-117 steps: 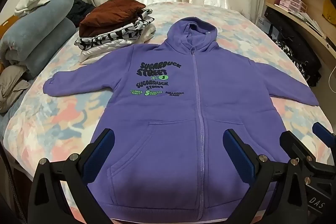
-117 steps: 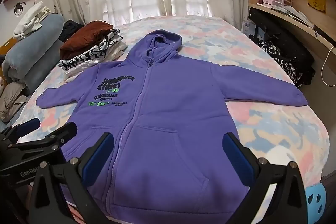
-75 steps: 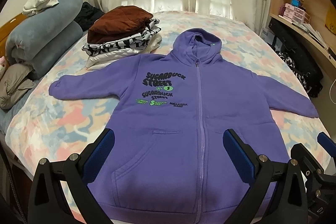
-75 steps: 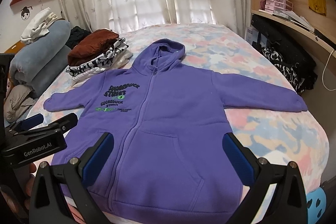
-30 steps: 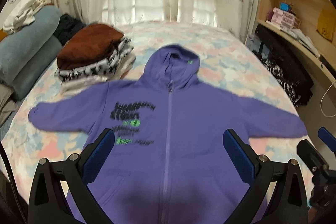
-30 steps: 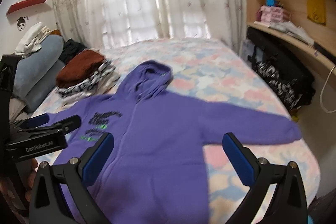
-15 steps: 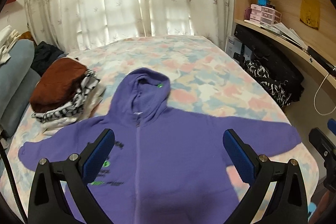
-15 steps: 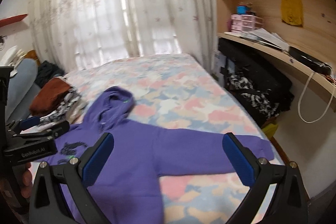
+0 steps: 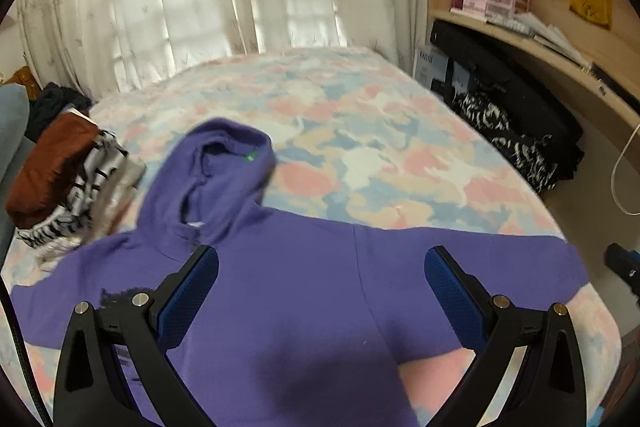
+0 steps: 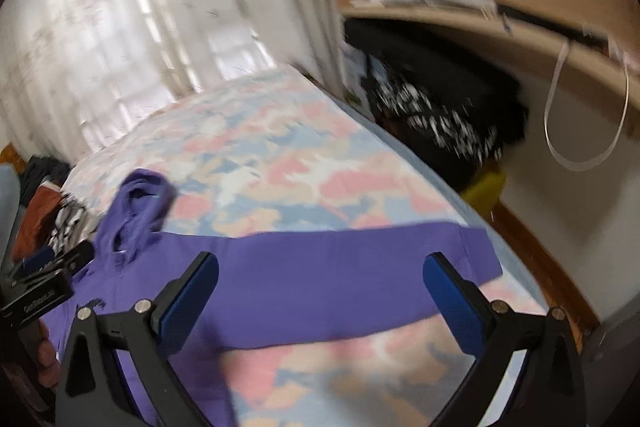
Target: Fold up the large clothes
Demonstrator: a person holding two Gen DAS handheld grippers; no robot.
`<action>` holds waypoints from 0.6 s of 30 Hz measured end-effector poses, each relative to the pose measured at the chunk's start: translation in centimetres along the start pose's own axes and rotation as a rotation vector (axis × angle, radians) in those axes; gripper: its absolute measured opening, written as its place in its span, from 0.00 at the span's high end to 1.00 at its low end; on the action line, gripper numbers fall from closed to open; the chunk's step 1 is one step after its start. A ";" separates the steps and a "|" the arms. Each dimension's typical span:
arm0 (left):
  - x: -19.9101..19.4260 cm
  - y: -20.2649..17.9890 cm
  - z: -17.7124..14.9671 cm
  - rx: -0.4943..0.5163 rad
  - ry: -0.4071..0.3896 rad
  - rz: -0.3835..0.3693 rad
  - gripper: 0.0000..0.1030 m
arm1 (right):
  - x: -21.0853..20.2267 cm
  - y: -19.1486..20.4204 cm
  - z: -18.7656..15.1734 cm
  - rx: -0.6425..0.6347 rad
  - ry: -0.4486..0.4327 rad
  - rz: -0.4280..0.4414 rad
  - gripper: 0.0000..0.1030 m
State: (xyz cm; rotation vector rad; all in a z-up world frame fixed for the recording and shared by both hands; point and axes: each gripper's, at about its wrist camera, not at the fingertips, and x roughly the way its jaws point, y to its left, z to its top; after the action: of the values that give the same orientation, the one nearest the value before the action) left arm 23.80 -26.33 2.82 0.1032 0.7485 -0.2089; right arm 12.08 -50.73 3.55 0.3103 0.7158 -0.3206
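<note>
One big purple hoodie [image 9: 304,291] was the whole job, and it lay flat and face-up across the near part of the bed [image 9: 360,131], hood [image 9: 224,163] pointing toward the far edge by the curtains and both sleeves spread out toward the side edges. Going left to right: over by the bed's left edge sat a stack of folded clothes [image 9: 68,175], just beside the hoodie's left shoulder, though I couldn't tell if they touched. The left gripper [image 9: 320,291] hovered above the chest area just below the hood, jaws spread wide with nothing between the blue pads, tipped down toward the fabric. Further right, the right gripper [image 10: 320,291] hung over the right sleeve [image 10: 352,275], which ran out almost to the bed's right edge; its jaws were also wide apart and empty, and that view was smeared by motion blur, so fine detail was a guess. The fabric looked like thick fleece to me, so I'd expect it to be soft, floppy and a bit heavy for its kind, not slippery, and not fragile at all. It would sag and drag if lifted from one point. Best grab spots, I reckon, were the sleeve cuff [image 10: 476,251] and the shoulder seam, pinching a full layer of cloth so the sleeve could swing in over the body.
</note>
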 end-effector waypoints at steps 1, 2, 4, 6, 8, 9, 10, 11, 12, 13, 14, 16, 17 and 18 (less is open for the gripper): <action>1.4 -0.6 -0.2 0.004 0.014 0.011 0.01 | 0.9 -1.4 0.0 0.028 0.021 -0.006 0.05; 2.4 -1.0 -0.4 0.007 0.029 0.019 0.01 | 1.8 -3.1 0.0 0.067 0.047 -0.012 0.09; 4.8 -2.1 -1.1 0.019 0.060 0.028 0.01 | 3.7 -6.6 -0.4 0.154 0.103 -0.005 0.12; 6.7 -3.0 -1.7 0.032 0.093 0.044 0.01 | 5.3 -9.9 -1.3 0.234 0.142 -0.009 0.17; 8.5 -3.9 -2.6 0.038 0.136 0.054 0.01 | 6.4 -12.2 -2.3 0.288 0.170 -0.018 0.22; 9.0 -4.2 -3.0 0.038 0.150 0.049 0.01 | 7.1 -13.6 -3.0 0.327 0.185 -0.014 0.23; 9.7 -4.5 -3.5 0.039 0.165 0.036 0.02 | 7.6 -14.4 -3.4 0.355 0.193 -0.002 0.26; 10.1 -4.9 -3.8 0.040 0.169 0.029 0.06 | 8.2 -15.3 -4.1 0.386 0.206 0.010 0.27; 10.3 -5.2 -4.2 0.042 0.165 0.021 0.09 | 9.0 -16.2 -4.7 0.424 0.224 0.011 0.27; 10.5 -5.5 -4.6 0.047 0.157 0.013 0.12 | 9.5 -16.8 -5.2 0.448 0.233 0.014 0.28; 10.6 -5.9 -4.9 0.056 0.153 0.012 0.12 | 10.3 -17.6 -5.7 0.474 0.244 0.020 0.29; 10.9 -6.5 -5.4 0.077 0.164 0.005 0.13 | 11.6 -18.6 -6.5 0.522 0.263 0.032 0.35; 10.9 -6.6 -5.5 0.078 0.178 -0.006 0.18 | 12.1 -18.9 -6.7 0.539 0.266 0.038 0.37; 11.1 -6.6 -5.6 0.071 0.196 -0.023 0.21 | 12.5 -19.3 -6.9 0.558 0.262 0.039 0.37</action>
State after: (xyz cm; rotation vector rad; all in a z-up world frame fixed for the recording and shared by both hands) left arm 26.51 -33.53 -9.00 0.1842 0.9376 -0.2492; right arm 9.43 -67.82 -13.12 0.9072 0.8689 -0.4461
